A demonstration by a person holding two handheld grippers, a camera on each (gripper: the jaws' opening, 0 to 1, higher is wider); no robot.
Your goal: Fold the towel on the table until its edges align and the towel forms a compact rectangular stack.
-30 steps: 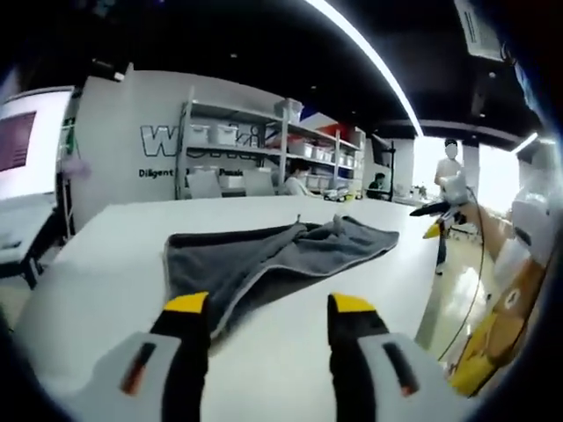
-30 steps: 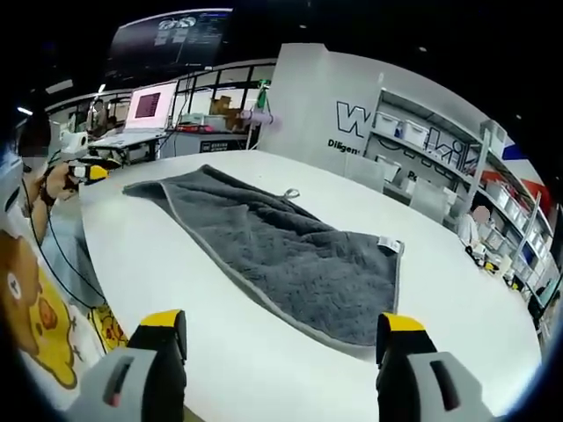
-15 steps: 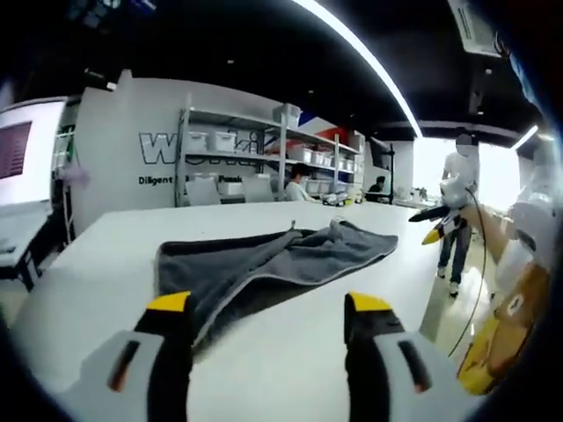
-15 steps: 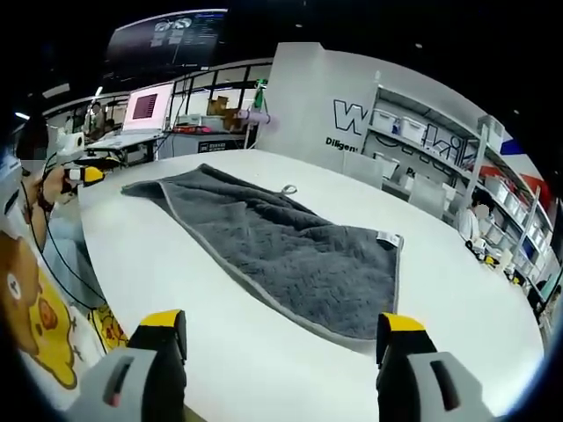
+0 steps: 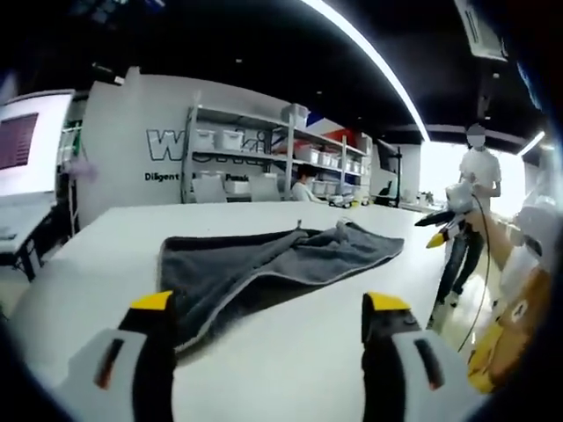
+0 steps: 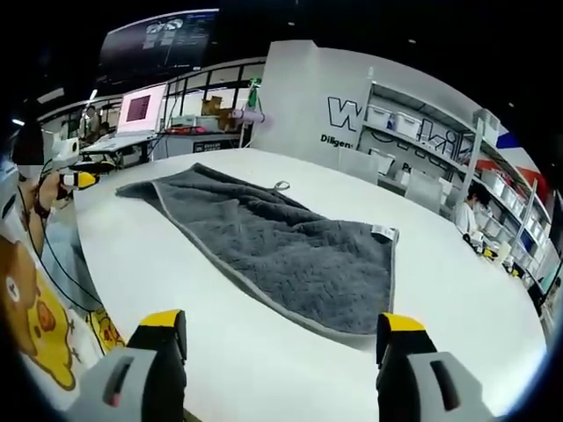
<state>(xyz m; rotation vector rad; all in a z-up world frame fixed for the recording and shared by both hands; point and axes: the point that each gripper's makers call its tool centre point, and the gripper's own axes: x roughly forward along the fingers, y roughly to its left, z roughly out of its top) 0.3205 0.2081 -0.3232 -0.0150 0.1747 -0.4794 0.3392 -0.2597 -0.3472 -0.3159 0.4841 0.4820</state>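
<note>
White and broad, the table (image 6: 264, 360) is sitting in a workshop lined with shelving (image 5: 264, 149) along the far wall, and it is carrying one grey towel (image 6: 273, 246), lying flat and not yet folded into a stack.

In the right gripper view the towel is stretching from about 10 o'clock, where its narrow far end is tapering off, down to about 2 o'clock, where a squared end with a small white label (image 6: 383, 231) is lying. Its long axis is running slantwise across the front of the right gripper (image 6: 281, 332), whose two yellow-tipped jaws are standing wide apart and holding nothing. The nearest hem is lying just ahead at 12 o'clock, near but not touching.

In the left gripper view the same towel (image 5: 264, 264) is reaching away from 11 o'clock toward 1 o'clock, rumpled along its middle. The left gripper (image 5: 268, 308) is also gaping wide and empty, and its left jaw appears to be just beside the towel's near corner, so this gripper seems the closer of the two.

Counted: one towel, one table, two grippers. A person (image 5: 475, 202) is standing beyond the table at 3 o'clock in the left gripper view.
</note>
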